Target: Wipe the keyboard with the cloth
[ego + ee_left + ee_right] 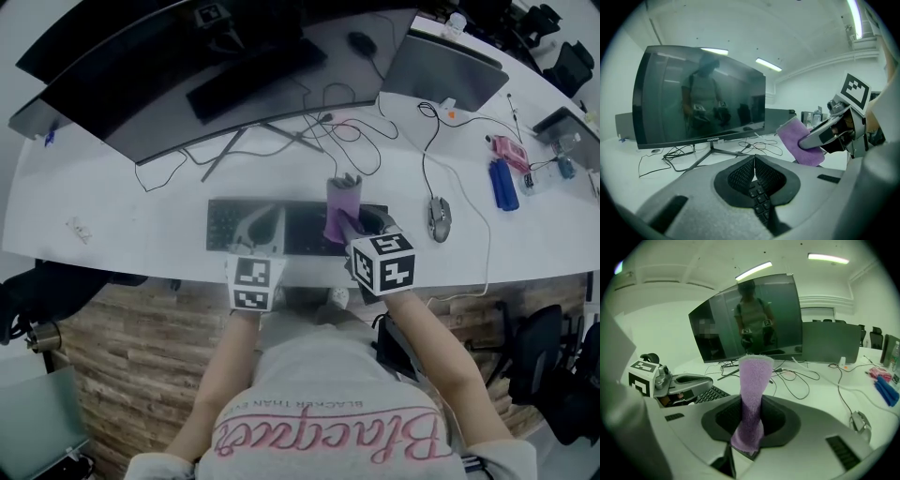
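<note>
The white desk (112,202) curves round the person. A wide dark monitor (187,75) stands on it, behind the keyboard (305,228). The black keyboard lies near the desk's front edge, with its long axis running left to right across the person.

Both bare forearms reach forward side by side, so that each marker cube sits over the keyboard's near edge. The left gripper (267,217) points down over the keyboard's left half. Its jaws are pressed together with nothing between them, and keys show just beneath the tips. The right gripper (352,220) is over the keyboard's right half, its jaws clamped on the purple cloth (752,394).

The cloth is a narrow folded strip. It stands lengthwise out of the jaws above the keyboard, with its free end toward the monitor. A mouse (439,218) lies just right of the keyboard.
</note>
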A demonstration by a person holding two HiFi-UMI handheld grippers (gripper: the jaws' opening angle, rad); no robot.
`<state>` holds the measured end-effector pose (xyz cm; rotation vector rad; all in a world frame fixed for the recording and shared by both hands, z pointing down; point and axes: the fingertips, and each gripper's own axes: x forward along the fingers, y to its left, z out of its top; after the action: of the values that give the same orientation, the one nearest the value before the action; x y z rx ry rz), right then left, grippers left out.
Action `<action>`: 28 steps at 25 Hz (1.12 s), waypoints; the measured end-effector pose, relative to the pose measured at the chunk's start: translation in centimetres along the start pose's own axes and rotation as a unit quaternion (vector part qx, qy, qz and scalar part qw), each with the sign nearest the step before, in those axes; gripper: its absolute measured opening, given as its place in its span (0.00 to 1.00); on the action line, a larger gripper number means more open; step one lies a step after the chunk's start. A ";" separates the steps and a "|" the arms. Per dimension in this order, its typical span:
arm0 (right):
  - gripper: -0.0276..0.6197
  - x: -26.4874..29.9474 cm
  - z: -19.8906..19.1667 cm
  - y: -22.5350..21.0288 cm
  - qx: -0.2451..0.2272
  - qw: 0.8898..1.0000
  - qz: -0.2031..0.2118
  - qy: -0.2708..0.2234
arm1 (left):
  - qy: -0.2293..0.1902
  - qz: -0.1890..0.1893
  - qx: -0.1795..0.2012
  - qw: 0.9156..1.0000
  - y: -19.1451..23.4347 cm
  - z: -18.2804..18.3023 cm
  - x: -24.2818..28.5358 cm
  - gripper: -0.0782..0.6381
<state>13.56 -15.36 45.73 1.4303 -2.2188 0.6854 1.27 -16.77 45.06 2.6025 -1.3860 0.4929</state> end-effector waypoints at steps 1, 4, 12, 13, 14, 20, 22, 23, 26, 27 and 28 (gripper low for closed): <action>0.18 0.4 0.3 1.0 -0.002 1.000 0.008 0.000 | -0.001 0.005 -0.003 1.000 0.7 -0.1 -0.4 0.12; 0.17 1.6 1.0 3.8 -0.012 1.000 0.028 0.001 | -0.002 0.022 -0.012 1.000 2.9 -0.6 -1.6 0.12; 0.18 4.2 2.2 10.4 -0.030 0.997 0.076 0.008 | -0.004 0.061 -0.032 0.998 8.2 -1.6 -4.6 0.12; 0.18 4.5 2.3 11.1 -0.031 0.996 0.081 0.009 | -0.004 0.065 -0.034 0.997 8.8 -1.8 -4.9 0.12; 0.17 4.8 2.4 11.9 -0.032 0.996 0.088 0.010 | -0.004 0.070 -0.036 0.997 9.4 -1.9 -5.2 0.12; 0.17 6.9 2.5 16.6 -0.029 0.991 0.126 0.024 | -0.002 0.096 -0.053 0.994 13.0 -3.2 -7.1 0.12; 0.17 7.8 2.1 18.2 -0.022 0.990 0.139 0.033 | 0.001 0.104 -0.058 0.993 14.2 -3.9 -7.7 0.12; 0.18 8.3 1.8 19.0 -0.020 0.989 0.144 0.039 | 0.003 0.107 -0.062 0.992 14.8 -4.2 -7.9 0.12; 0.17 9.6 0.8 21.0 -0.025 0.986 0.153 0.056 | 0.008 0.118 -0.076 0.990 16.5 -5.4 -8.7 0.12; 0.17 10.0 0.4 21.6 -0.029 0.986 0.155 0.062 | 0.012 0.120 -0.079 0.990 17.0 -5.8 -8.9 0.12; 0.18 10.4 0.1 22.2 -0.032 0.985 0.158 0.067 | 0.014 0.120 -0.080 0.989 17.4 -6.1 -9.0 0.12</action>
<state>-10.91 -15.06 47.66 0.9796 -2.3583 0.7792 -19.14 -17.77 47.22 2.3079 -1.6648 0.4273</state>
